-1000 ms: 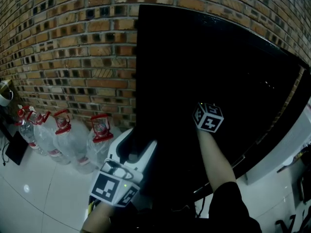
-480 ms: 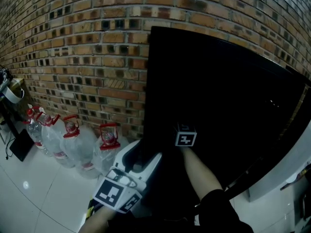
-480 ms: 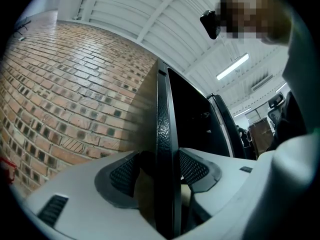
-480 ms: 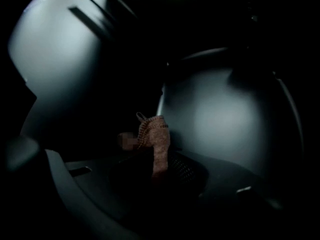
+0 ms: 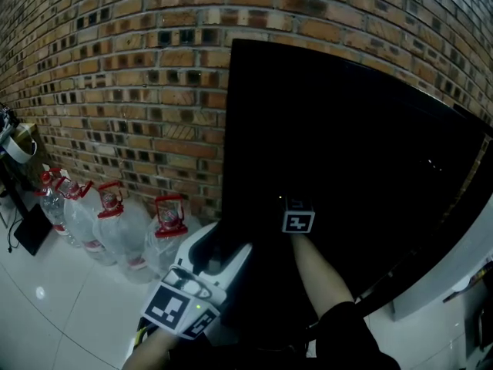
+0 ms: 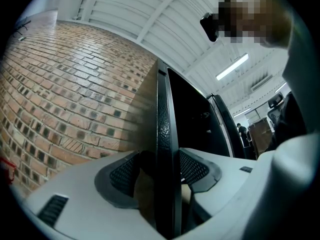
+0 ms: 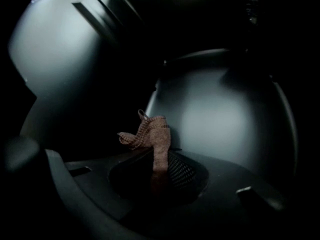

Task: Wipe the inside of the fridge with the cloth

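Inside the dark fridge point(image 5: 347, 129), the right claw point(image 7: 159, 166) is clamped on a brown cloth point(image 7: 152, 134). The left claw point(image 6: 162, 176) grips the black door edge point(image 6: 165, 109). Far left, water bottles point(image 5: 115, 222) stand against the brick wall point(image 5: 115, 68).

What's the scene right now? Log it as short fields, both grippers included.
left gripper: fingers clamped on the edge of the door
right gripper: fingers pinching the cloth, dark surroundings
cloth: brown, bunched end sticking up above the fingers
backdrop: brick wall
floor: water bottles with red caps, standing by the wall
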The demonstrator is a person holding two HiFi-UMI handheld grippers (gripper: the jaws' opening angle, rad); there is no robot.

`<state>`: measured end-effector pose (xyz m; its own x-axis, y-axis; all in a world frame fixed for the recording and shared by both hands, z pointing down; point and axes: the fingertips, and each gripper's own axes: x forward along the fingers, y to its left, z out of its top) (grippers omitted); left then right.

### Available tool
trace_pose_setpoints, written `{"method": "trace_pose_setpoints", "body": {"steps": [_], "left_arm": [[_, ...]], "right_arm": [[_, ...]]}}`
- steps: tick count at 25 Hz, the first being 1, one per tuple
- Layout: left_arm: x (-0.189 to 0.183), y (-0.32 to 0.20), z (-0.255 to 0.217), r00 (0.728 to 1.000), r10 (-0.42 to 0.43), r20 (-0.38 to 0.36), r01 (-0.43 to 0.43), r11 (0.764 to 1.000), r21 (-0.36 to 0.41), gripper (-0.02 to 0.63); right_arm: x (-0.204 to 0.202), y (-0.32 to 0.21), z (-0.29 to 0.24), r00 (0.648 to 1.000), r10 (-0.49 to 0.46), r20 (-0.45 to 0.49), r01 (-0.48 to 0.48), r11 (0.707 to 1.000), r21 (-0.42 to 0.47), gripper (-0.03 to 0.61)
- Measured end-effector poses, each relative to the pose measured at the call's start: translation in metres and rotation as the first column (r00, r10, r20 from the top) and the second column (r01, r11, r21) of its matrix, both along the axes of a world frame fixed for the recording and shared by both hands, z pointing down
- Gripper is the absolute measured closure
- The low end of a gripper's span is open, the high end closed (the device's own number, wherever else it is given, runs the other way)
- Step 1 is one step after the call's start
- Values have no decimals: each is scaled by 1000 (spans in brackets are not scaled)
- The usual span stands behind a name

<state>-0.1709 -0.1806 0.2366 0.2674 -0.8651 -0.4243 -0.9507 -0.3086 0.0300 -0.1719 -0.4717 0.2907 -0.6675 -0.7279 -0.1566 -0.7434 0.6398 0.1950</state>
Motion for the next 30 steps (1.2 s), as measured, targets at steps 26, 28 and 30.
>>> {"method": "trace_pose_setpoints", "body": {"steps": [26, 28, 30], "left_arm": [[-1, 1, 1, 999, -17, -43, 18, 1000, 14, 367], [-1, 1, 1, 999, -17, -44, 18, 1000, 18, 367], [0, 0, 1, 999, -11, -39, 12, 1000, 16, 367]], "right_arm": [[165, -49, -6, 882, 465, 78, -458, 885, -88, 503], [168, -50, -6, 862, 500, 78, -494, 865, -91, 503], [170, -51, -6, 849, 524, 67, -519, 851, -85, 503]]}}
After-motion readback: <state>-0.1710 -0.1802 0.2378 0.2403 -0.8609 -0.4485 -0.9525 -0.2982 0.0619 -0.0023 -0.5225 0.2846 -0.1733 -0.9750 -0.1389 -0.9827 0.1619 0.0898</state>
